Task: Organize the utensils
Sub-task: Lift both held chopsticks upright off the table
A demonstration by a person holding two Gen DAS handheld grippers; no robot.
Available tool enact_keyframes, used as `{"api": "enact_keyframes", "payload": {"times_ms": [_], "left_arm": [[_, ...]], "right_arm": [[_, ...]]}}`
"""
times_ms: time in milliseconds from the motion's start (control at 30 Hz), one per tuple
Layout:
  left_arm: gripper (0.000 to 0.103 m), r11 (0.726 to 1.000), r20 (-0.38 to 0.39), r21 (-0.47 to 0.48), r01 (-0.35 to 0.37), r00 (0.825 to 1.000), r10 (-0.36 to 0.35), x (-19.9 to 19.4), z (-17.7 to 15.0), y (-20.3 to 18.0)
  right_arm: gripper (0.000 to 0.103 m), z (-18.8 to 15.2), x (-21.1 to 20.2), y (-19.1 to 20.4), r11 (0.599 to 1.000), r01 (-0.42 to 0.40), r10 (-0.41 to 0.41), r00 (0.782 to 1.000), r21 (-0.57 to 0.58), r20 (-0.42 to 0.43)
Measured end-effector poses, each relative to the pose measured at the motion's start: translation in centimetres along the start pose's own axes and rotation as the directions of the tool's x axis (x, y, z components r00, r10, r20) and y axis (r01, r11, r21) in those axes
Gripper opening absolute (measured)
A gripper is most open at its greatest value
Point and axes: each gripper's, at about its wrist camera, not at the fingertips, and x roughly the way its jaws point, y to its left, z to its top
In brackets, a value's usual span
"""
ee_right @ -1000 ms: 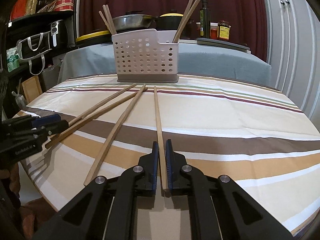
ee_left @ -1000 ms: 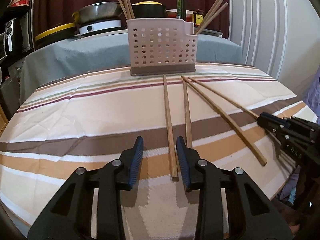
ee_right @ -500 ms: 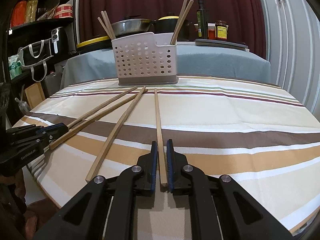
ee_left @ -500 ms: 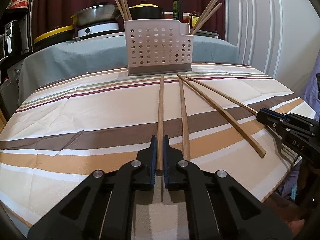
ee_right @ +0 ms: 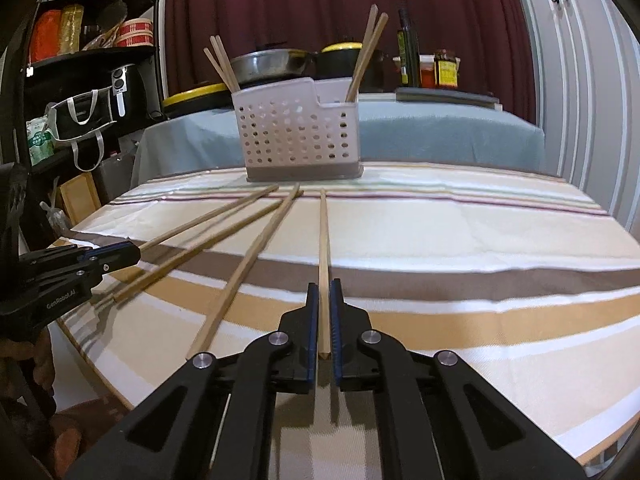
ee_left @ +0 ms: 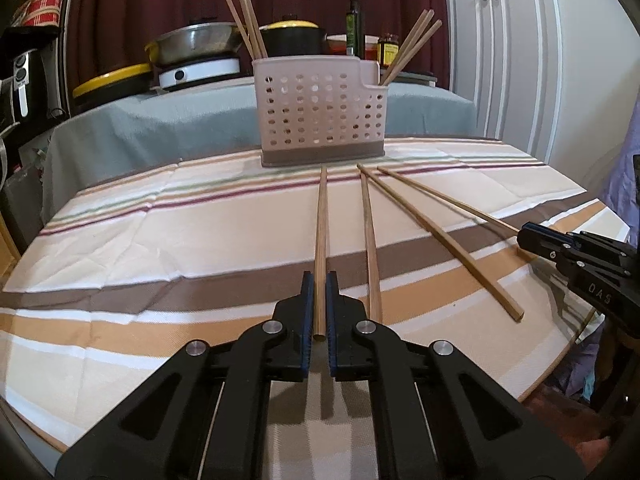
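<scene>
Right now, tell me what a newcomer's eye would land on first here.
Four long wooden chopsticks fanned across the striped tablecloth, each black gripper shut on an outer one: the left gripper on the leftmost chopstick, the right gripper on the rightmost chopstick. Behind them stands the pale perforated plastic utensil holder, more chopsticks leaning at both ends.

Round table under a striped cloth (ee_left: 200,232) carries a perforated caddy (ee_left: 320,116) and loose chopsticks (ee_left: 370,240)

Legible markings: white letters "DAS" on the side of the right gripper (ee_left: 524,236), seen right of the left gripper's tongs. "GenRobot.AI" in white on the left gripper (ee_right: 134,254), left of the right tongs. Bottle and jar labels beyond the tongs are unreadable.
</scene>
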Motion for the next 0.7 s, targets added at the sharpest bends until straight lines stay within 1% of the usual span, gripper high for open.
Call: {"api": "enact_keyframes", "payload": {"times_ms": [267,500,700], "left_arm": [[0.006,1.000,0.076,-0.017,-0.016,0.997,0.018,-2.1,2.0,0.7],[0.006,0.999,0.158,-0.031,-0.040,0.986,0.044,-4.5,4.6,1.4],[0.006,0.998,0.211,-0.042,-0.054,0.976,0.061,-7.0,6.7,2.1]], "right_arm": [[0.006,2.5,-1.9,0.2,1.000,0.023,-0.022,0.997,-0.017,0.076],[0.006,5.3,-4.1,0.6,0.998,0.043,-0.037,0.988,-0.041,0.151],[0.006,7.8,-6.0,0.6,0.998,0.057,-0.048,0.977,-0.038,0.206]]}}
